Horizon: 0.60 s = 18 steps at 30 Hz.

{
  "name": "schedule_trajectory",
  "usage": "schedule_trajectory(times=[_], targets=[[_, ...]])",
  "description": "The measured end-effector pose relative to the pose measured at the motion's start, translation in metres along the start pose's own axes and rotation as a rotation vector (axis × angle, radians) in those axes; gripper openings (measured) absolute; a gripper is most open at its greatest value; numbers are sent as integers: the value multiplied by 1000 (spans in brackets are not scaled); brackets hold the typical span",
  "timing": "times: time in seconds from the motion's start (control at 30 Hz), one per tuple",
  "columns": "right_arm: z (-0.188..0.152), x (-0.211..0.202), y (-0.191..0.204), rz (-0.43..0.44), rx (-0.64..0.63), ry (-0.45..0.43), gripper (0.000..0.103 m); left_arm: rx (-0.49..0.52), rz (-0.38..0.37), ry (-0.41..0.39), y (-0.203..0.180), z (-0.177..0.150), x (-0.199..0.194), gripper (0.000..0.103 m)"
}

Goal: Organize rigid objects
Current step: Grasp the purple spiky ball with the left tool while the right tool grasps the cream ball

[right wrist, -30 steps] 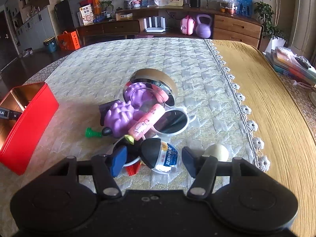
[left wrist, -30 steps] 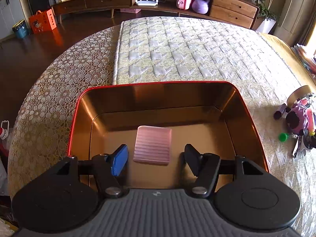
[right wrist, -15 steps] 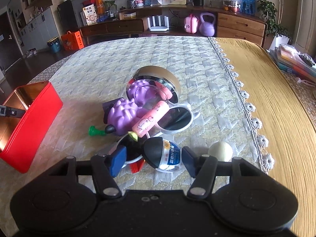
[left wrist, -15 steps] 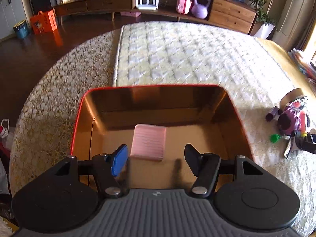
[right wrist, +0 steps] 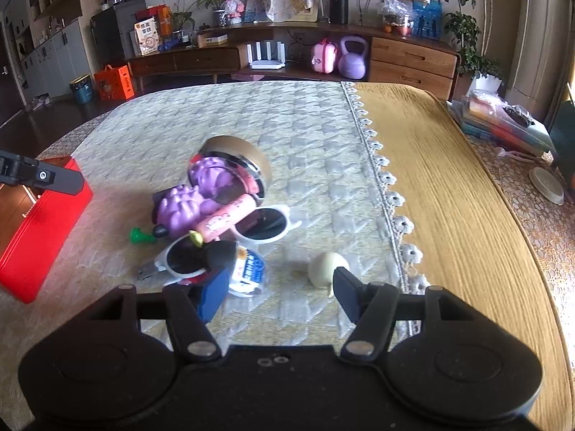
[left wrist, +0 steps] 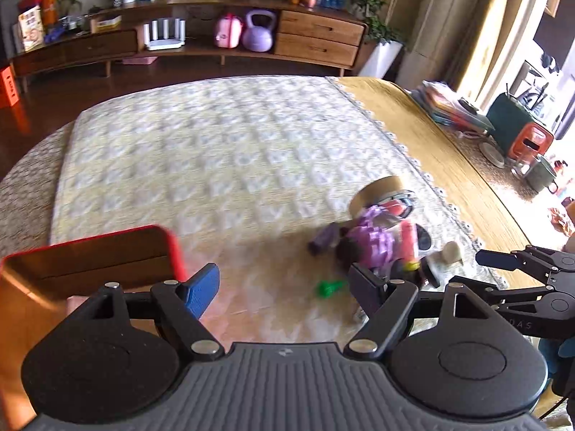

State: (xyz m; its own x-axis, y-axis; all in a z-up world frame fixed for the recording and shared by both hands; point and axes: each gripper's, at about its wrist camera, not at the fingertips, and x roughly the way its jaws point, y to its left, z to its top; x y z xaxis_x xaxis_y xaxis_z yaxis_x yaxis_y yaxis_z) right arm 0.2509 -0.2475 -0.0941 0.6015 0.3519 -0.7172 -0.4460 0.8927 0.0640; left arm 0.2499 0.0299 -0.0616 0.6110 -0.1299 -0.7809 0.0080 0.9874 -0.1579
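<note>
Right gripper [right wrist: 280, 292] nearer the pile; left gripper [left wrist: 284, 292] swinging over from red tin [right wrist: 39, 237].

Both claws wide, nothing between; left jaws just widened. Nearest the right claw: small blue-labelled jar [right wrist: 244, 269] at its left pad, cream egg-shaped piece [right wrist: 327, 267] ahead-right. Beyond: white sunglasses [right wrist: 264, 222], pink tube [right wrist: 224, 221] lying diagonally, purple bumpy toy [right wrist: 179, 210]. Tin at quilt's left edge.

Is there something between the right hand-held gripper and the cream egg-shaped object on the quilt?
Nothing visible does. The right hand-held gripper is open, and the cream egg-shaped object lies just ahead of its right finger, apart from the small jar with the blue label to the left.
</note>
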Motion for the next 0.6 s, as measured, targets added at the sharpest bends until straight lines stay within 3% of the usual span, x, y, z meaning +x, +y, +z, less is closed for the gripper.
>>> schedule_trajectory(times=[0.37,0.6], targets=[[-4,21,-22,-22,57,-8,63,-56,-9,75,-34,14,67,79],[-5,30,-29,-21,85,-7,59,-66,-26,71,-47,18,83,79]])
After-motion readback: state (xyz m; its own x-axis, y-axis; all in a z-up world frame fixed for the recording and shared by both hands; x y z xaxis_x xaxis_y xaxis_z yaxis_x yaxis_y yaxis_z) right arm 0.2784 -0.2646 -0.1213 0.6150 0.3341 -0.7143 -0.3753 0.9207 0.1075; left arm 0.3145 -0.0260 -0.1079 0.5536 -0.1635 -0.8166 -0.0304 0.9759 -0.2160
